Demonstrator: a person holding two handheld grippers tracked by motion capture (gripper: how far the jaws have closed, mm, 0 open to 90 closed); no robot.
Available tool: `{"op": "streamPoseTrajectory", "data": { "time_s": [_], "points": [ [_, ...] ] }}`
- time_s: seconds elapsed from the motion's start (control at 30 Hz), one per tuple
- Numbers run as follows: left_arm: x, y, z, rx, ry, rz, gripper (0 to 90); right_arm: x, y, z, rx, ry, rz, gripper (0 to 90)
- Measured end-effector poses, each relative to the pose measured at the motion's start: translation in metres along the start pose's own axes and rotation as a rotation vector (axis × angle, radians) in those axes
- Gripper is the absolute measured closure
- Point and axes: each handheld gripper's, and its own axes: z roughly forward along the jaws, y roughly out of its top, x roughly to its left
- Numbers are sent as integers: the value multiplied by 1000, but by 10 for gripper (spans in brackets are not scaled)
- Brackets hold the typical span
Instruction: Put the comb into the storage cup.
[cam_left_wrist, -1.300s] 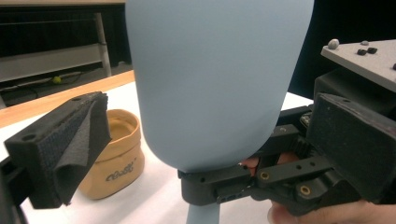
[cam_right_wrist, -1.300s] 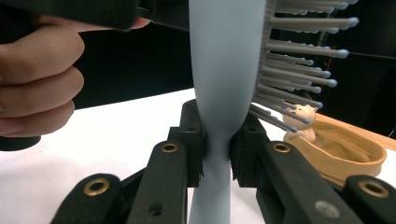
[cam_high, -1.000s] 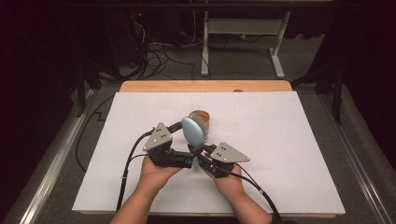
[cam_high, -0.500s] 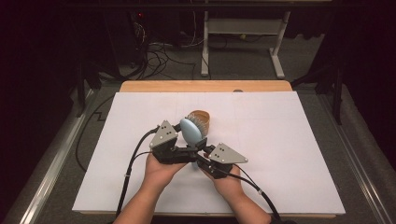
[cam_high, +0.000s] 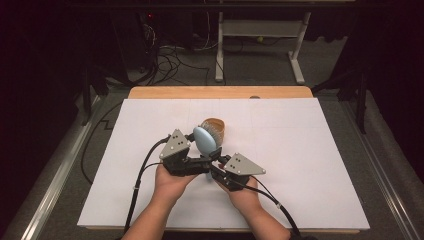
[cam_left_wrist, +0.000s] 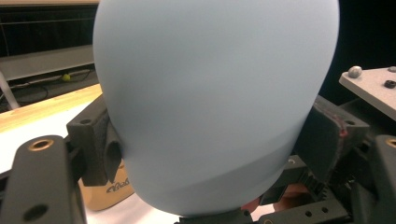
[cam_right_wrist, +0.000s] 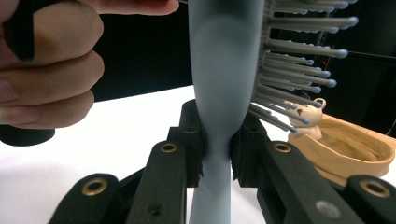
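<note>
Item: one pale blue hairbrush (cam_high: 204, 140), oval paddle head with a narrow neck and handle, held off the white table cover (cam_high: 310, 165) near the middle of the table, toward the person's side. Long axis runs from the handle, down at the grippers, up and away to the head; the head end is uppermost and points to the far side of the table. Smooth back of the head (cam_left_wrist: 210, 102) faces the left gripper's camera; the bristles (cam_right_wrist: 299, 60), grey pins with rounded tips, face the opposite way, toward the tan dish. Right gripper (cam_high: 218, 169): jaws drawn narrow and clamped on the brush's neck (cam_right_wrist: 215, 140), one pad pressed to each side, the brush standing upright between them in the right gripper view. Left gripper (cam_high: 196, 161): just beside the right one; a dark pad sits at each side of the head's lower edge in the left gripper view, but whether they press on it cannot be told. Left hand (cam_right_wrist: 46, 65): fingers curled round its black grip, close by the brush head. Accessory: tan oval dish (cam_high: 216, 127) resting on the cover just beyond the brush, a small white bear figure (cam_right_wrist: 308, 119) on its rim. Support: wooden table (cam_high: 220, 92), its bare edge visible along the far side.
</note>
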Motion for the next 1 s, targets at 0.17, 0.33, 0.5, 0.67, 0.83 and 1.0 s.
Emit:
{"op": "streamPoseTrajectory", "data": {
  "time_s": [0.17,0.33,0.5,0.67,0.83,1.0],
  "points": [
    [-2,0,0,-1,1,18,207,0,1,-1,-4,2,6,767],
    [-2,0,0,-5,6,24,207,-1,1,-1,3,6,15,717],
    [-1,2,-2,-11,8,28,207,-3,1,0,19,13,38,602],
    [1,5,-3,-19,16,32,207,-4,1,-1,31,25,49,518],
    [3,9,-6,-30,25,41,207,-6,0,0,54,42,69,426],
    [9,15,-10,-41,37,42,207,-9,-1,-1,77,61,82,350]
  ]
}}
